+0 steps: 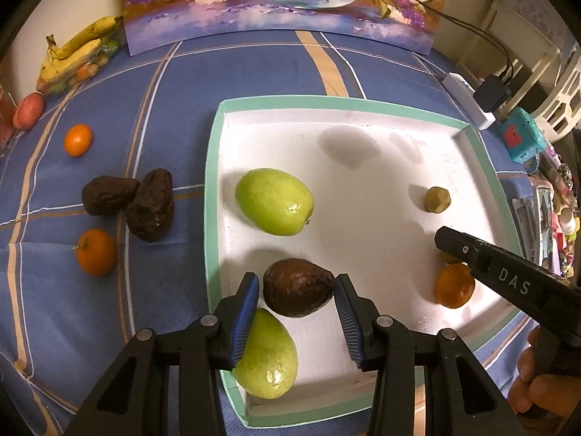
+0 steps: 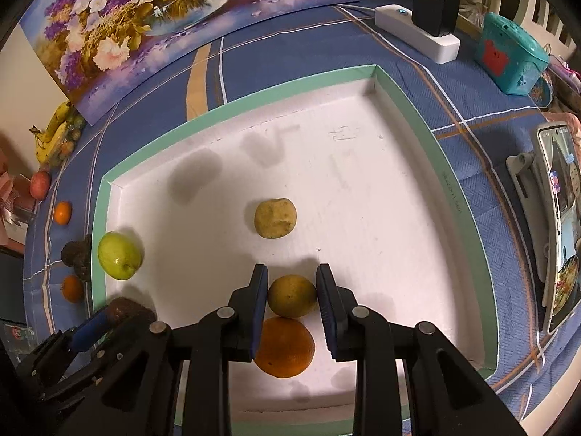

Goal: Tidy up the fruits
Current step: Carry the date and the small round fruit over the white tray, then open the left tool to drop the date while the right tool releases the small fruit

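The landmark is the shallow white cardboard tray with a mint-green rim [image 1: 214, 167], lying on a blue checked cloth [image 1: 174, 83].

The left gripper [image 1: 297, 287] hangs over the tray's near left part with its blue-padded jaws closed against a dark brown avocado [image 1: 297, 287], one pad on each side of it. Just nearer than that avocado, against the tray's near left corner, lies a pale green guava-like fruit [image 1: 268, 359]; a second green fruit [image 1: 274, 201] sits further in along the left wall.

The right gripper [image 2: 292, 296] is over the tray's near middle, its jaws drawn narrow onto a small yellow-green citrus [image 2: 292, 296]; the pads seem to touch it on both sides, though the view is too foreshortened to be sure it is lifted. Directly below lies a round orange [image 2: 284, 348]. A small beige lumpy fruit [image 2: 275, 218] rests near the tray's centre.

Outside the tray's left wall lie two more wrinkled dark avocados [image 1: 130, 200] touching each other, and two small tangerines [image 1: 95, 251].
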A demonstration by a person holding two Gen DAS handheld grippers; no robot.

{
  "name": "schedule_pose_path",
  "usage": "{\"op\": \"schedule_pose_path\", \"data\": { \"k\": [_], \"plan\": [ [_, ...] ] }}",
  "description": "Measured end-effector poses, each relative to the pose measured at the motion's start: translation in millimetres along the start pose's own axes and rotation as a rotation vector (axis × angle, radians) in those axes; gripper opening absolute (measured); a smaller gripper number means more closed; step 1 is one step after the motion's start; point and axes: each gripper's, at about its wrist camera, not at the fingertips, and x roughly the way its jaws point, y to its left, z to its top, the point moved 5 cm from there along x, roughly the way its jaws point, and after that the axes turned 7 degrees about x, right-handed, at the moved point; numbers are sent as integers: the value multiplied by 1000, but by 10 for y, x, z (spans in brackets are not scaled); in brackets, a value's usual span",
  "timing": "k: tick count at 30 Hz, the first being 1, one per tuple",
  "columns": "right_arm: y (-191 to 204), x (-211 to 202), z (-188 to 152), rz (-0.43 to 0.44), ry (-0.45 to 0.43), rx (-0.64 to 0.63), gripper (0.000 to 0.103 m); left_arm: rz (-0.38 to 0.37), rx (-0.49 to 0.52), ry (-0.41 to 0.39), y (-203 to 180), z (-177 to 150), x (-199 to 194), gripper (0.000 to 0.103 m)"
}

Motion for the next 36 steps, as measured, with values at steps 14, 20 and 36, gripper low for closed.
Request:
{"op": "schedule_pose_path", "data": {
  "k": [14,20,36],
  "plan": [
    [72,-176,25,-6,-45,-5,30,-32,-46,-49,153,62,-327,50],
    [185,-231,-7,-13,-58,-49,30,-8,-158,-58,484,47,-425,50],
    [671,-310,-206,13,-72,-195,30,131,-337,-73,1362,-177,-630,51]
  ]
}}
